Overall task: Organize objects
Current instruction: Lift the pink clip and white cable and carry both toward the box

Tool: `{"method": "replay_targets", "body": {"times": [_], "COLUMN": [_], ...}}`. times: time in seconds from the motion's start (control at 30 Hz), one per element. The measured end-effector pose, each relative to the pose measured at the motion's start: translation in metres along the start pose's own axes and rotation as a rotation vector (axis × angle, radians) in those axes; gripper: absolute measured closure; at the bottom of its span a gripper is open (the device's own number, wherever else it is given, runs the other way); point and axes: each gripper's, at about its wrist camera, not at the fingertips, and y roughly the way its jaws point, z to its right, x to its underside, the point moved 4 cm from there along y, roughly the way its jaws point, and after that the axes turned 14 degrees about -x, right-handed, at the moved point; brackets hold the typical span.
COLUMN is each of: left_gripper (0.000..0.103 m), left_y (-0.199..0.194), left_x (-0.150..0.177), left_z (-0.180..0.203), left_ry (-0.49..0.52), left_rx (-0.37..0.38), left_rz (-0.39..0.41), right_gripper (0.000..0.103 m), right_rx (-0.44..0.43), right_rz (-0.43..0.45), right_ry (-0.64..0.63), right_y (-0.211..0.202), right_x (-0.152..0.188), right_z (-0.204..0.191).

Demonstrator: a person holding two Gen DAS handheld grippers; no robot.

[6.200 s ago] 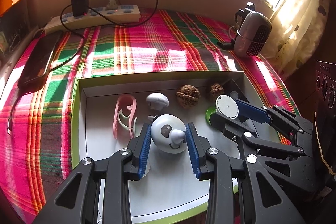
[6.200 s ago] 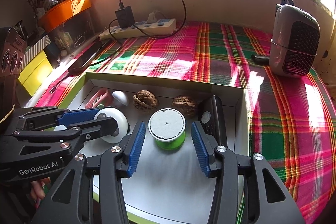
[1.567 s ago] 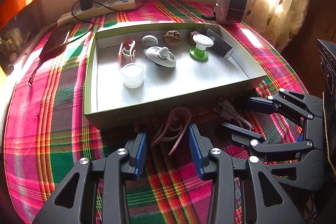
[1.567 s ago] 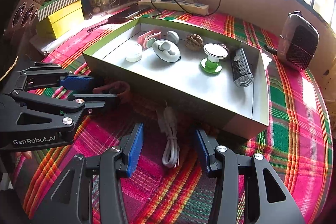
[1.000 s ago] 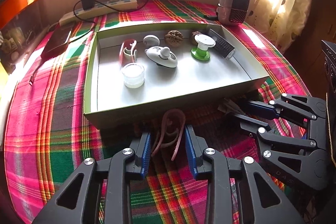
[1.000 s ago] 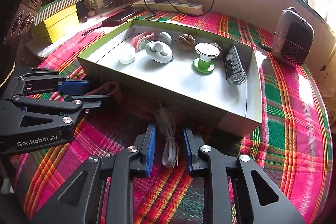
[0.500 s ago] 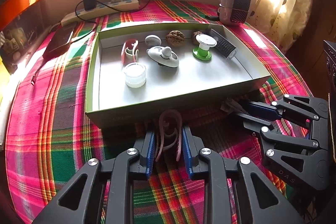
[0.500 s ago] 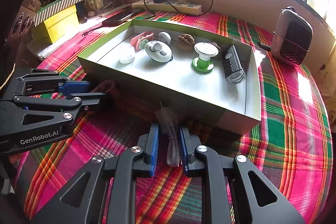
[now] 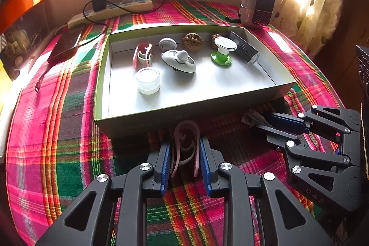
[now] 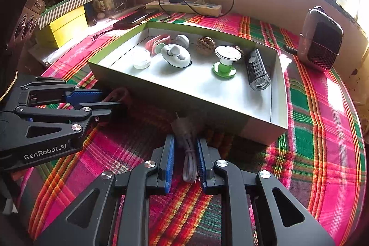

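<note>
On the plaid cloth just in front of the green-rimmed box [image 9: 161, 118] lies a pink plastic clip [image 9: 185, 144], and my left gripper [image 9: 185, 149] is shut on it, blue pads pressing both sides. To its right a bundled white cable [image 10: 188, 153] lies before the box [image 10: 280, 93], squeezed between the pads of my right gripper [image 10: 185, 149]. The right gripper [image 9: 265, 122] shows side-on in the left wrist view, the left gripper [image 10: 108, 98] likewise at the left of the right wrist view. The box holds several small items.
Inside the box: a second pink clip [image 9: 143, 55], a clear jar [image 9: 148, 80], a white round toy [image 9: 178, 60], a green-based spool [image 9: 221, 51], a walnut [image 9: 192, 41], a black torch [image 9: 245, 51]. Behind stand a small heater [image 9: 258, 5], a power strip [image 9: 110, 10], a phone [image 9: 65, 44].
Both grippers' jaws drew together, the left onto the pink clip and the right onto the white cable bundle. Neither hand shifted noticeably.
</note>
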Motion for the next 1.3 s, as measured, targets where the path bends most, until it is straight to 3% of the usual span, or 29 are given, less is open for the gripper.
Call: {"method": "replay_targets", "body": {"times": [0.8,1.3], "left_gripper": [0.082,0.082], "left_y": [-0.012,-0.031], "left_x": [0.003,-0.008], "left_z": [-0.002,-0.018], "left_ry": [-0.016,-0.064], "left_rx": [-0.004,0.006], "left_rz": [0.018,0.059], "right_gripper": [0.085,0.085], "right_rx": [-0.036,-0.055], "right_rz": [0.034,0.107], "right_ry": [0.031,0.042], "right_y": [-0.01,-0.034], "right_x": [0.002,-0.012], "right_z": [-0.005,-0.006]}}
